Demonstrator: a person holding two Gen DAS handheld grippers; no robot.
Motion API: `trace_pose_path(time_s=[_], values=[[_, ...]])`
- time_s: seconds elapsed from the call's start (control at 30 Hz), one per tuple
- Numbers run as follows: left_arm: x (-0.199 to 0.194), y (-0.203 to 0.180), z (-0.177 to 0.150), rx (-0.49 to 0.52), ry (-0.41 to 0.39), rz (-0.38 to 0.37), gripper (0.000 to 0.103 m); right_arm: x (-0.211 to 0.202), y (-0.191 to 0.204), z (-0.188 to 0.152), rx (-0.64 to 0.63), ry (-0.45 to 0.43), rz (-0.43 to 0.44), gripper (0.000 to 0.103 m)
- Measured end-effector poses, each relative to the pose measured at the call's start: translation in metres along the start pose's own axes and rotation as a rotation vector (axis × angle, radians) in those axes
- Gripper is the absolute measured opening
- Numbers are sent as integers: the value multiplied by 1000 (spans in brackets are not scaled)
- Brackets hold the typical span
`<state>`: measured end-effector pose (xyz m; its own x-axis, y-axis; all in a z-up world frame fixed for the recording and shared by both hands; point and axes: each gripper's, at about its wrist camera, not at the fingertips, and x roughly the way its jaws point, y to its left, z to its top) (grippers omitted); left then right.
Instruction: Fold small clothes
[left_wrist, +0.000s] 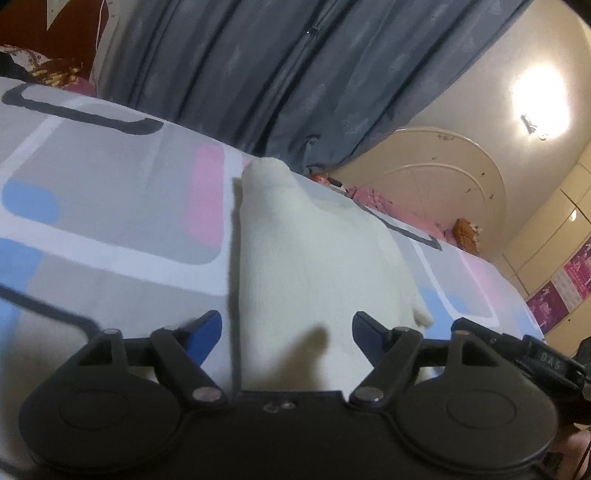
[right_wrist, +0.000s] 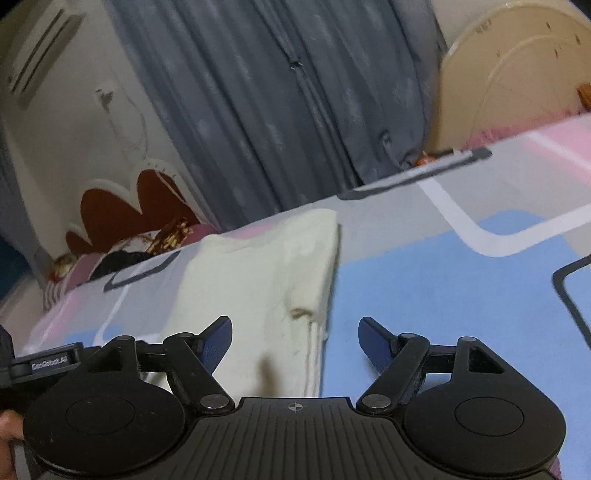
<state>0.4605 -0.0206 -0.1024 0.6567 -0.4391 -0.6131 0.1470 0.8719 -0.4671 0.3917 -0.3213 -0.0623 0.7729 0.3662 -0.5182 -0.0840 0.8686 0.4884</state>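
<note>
- My left gripper (left_wrist: 286, 330) and right gripper (right_wrist: 295, 336) both gape wide, holding nothing.
- The folded cream garment (left_wrist: 295, 251) lies on the patterned bedsheet (left_wrist: 110, 192).
- I reckon a careless fingertip could snag and undo the fold.

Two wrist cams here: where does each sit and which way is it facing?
Left wrist: on the left tongs, looking forward and down across the bedsheet at the white garment; open blue-tipped jaws show.
Right wrist: on the right tongs, facing the garment's folded edge; open jaws and part of a hand show.
Shared: garment, sheet, grey curtain, cream headboard.
</note>
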Motion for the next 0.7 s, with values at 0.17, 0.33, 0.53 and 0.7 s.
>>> trace_pose_path(time_s=[0.17, 0.33, 0.53, 0.7], values=[[32, 8, 10, -56, 36, -25, 76, 41, -33, 18, 189, 50, 86, 75], [46, 24, 13, -167, 39, -86, 77, 68, -54, 20, 323, 137, 177, 75], [58, 32, 20, -233, 67, -145, 76, 79, -54, 23, 379, 158, 270, 75], [64, 8, 19, -48, 69, -43, 63, 77, -35, 24, 176, 162, 145, 51]])
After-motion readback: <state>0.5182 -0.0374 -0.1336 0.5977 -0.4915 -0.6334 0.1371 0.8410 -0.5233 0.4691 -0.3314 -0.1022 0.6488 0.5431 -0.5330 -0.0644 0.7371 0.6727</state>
